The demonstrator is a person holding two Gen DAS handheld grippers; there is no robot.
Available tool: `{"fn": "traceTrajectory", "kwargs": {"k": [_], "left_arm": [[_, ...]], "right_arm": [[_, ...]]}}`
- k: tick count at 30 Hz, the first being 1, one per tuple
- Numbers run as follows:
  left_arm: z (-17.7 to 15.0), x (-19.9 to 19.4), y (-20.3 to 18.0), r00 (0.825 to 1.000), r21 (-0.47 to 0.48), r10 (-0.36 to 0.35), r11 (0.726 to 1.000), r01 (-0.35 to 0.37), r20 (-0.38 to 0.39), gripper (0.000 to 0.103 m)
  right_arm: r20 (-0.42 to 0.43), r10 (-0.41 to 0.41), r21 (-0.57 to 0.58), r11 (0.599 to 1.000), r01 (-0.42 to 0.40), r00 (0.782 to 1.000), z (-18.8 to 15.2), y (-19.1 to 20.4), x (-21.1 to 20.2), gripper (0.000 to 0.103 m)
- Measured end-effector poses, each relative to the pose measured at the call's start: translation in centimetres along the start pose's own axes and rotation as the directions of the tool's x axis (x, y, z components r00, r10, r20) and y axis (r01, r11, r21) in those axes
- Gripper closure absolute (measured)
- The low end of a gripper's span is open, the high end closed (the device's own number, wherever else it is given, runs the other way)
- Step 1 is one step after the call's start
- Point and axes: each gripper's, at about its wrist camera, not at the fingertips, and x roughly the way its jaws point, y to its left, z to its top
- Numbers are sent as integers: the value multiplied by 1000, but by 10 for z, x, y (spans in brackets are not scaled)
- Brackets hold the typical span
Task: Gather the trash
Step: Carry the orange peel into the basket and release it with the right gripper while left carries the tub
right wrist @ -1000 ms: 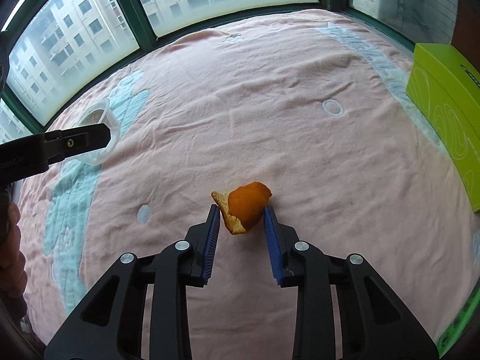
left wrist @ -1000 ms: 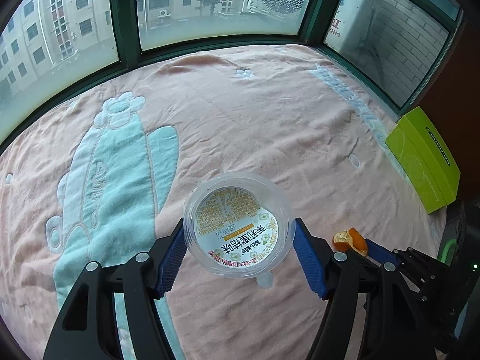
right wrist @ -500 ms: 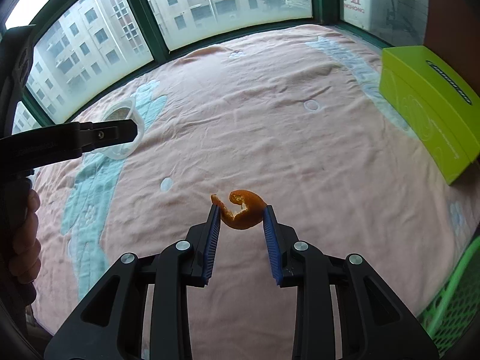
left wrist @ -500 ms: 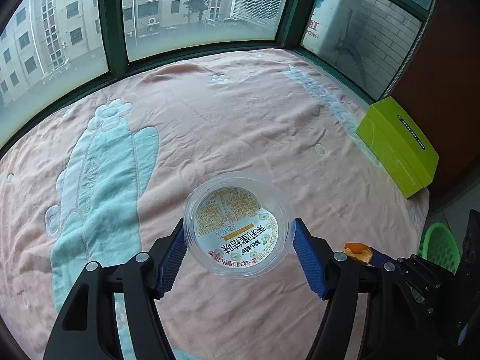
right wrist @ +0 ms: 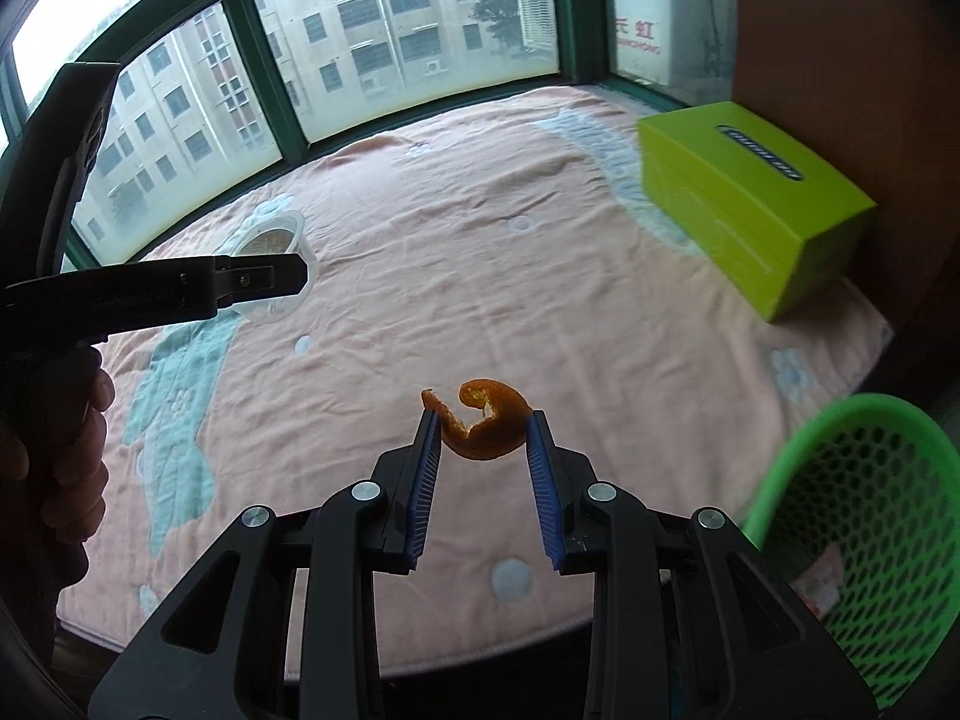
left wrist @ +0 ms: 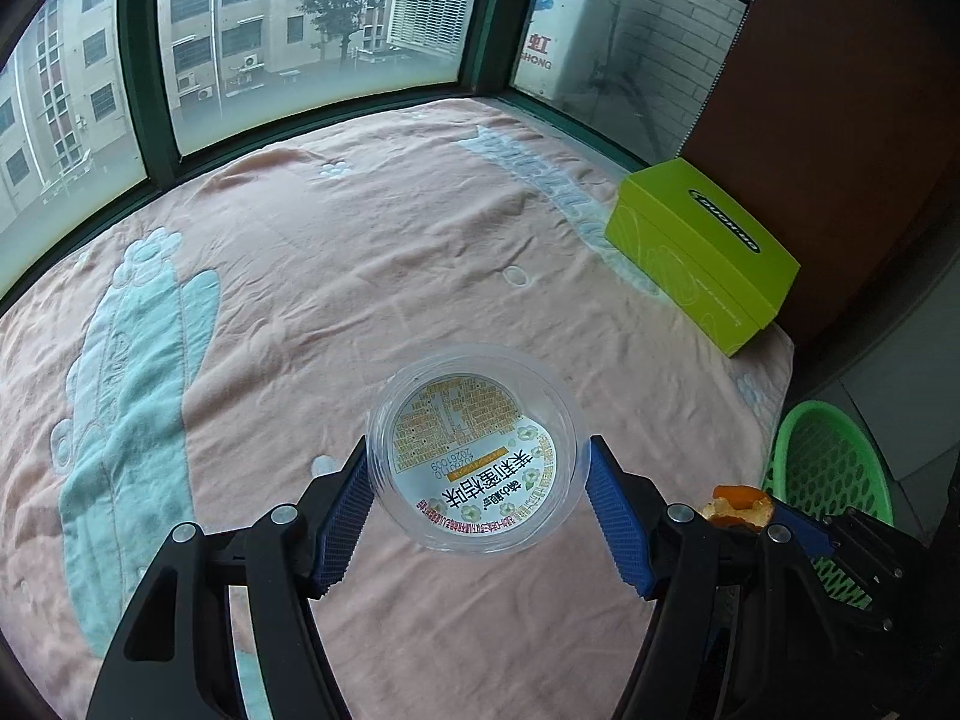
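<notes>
left gripper (left wrist: 477,480): jaws squeezing the cup (left wrist: 474,450)
right gripper (right wrist: 483,450): jaws pinching the peel (right wrist: 486,429)
risk: peel's probably slipping before reaching the basket (right wrist: 864,546)

The blanket (left wrist: 372,276) is salmon pink, patterned with a pale mint cartoon figure, small flowers and dots. The clear plastic cup (left wrist: 474,450) carries a white label with orange print, black characters and tiny flowers. The orange peel (right wrist: 483,429) is bright orange with a paler inside. The tissue box (left wrist: 702,252) is lime green with a black slot strip. The basket (right wrist: 858,540) is bright green with a honeycomb mesh. Each gripper is black with blue ribbed pads (right wrist: 427,480). The window frame (left wrist: 144,78) is dark green.
</notes>
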Motion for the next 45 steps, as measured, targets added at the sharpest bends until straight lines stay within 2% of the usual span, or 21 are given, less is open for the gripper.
{"fn": "traceTrajectory", "kwargs": {"k": [16,35,38,45], "left_arm": [[-6,0,-106,993,130,-118,984,119,-14,37],[-15,1,-204,974,270,-219,935,228,-64,37],[-19,1,-216,972,292,-225,927,236,-73,37],[-29,7,-241,967,322,-233,912,254,-105,37]], "right_arm": [[26,-175,155,973,169,984,-51,-89,-76,73],[12,-318,337,894,295,948,-99,-168,-130,71],[15,-325,357,885,299,945,-103,-174,-136,68],[32,-344,385,871,306,938,-111,-180,-151,51]]}}
